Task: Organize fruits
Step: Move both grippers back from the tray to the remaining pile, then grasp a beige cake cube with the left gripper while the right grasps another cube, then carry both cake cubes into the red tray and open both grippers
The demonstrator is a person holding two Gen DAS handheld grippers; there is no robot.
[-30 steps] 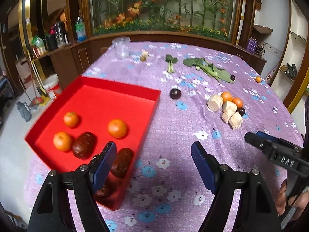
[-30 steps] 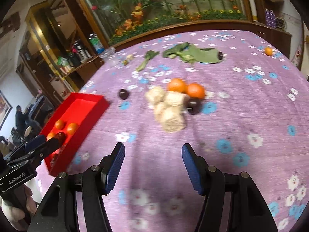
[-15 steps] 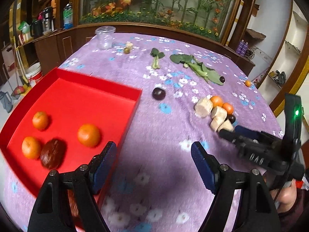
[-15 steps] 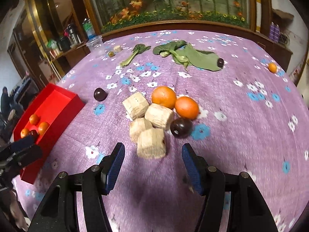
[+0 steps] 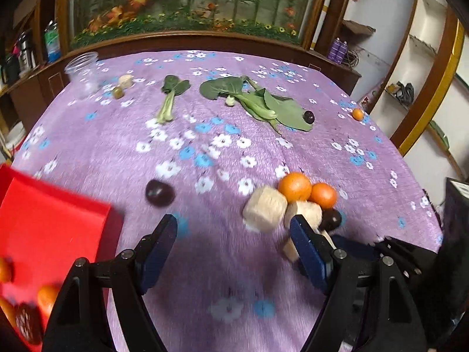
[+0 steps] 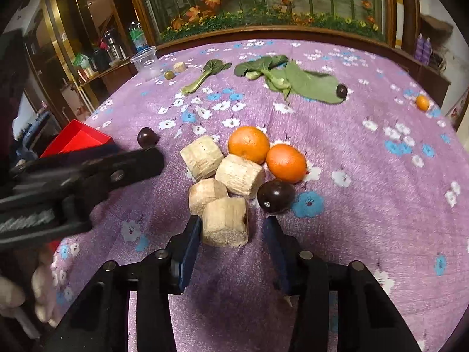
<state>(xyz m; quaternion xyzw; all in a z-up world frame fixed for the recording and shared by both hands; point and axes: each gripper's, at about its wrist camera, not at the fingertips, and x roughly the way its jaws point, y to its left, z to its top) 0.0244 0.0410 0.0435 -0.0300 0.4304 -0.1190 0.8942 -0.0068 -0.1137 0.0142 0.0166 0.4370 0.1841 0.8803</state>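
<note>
A red tray (image 5: 52, 228) with oranges and dark fruits lies at the left; its corner also shows in the right wrist view (image 6: 77, 140). Two oranges (image 6: 248, 144) (image 6: 286, 162), a dark plum (image 6: 276, 196) and several beige cut chunks (image 6: 225, 221) cluster mid-table. Another plum (image 5: 159, 193) lies near the tray. My left gripper (image 5: 234, 249) is open and empty above the cloth. My right gripper (image 6: 231, 242) is open, its jaws on either side of the nearest chunk.
Purple flowered tablecloth (image 6: 366, 176). Green leaves (image 6: 293, 79) with a dark fruit (image 6: 341, 90), a small orange (image 6: 422, 102), a plastic cup (image 6: 146, 61) and small bits lie at the back. Wooden cabinet and plants stand behind.
Both grippers moved forward toward the fruit cluster. The left swung right, away from the tray. The right gripper's jaws narrowed around the nearest chunk.
</note>
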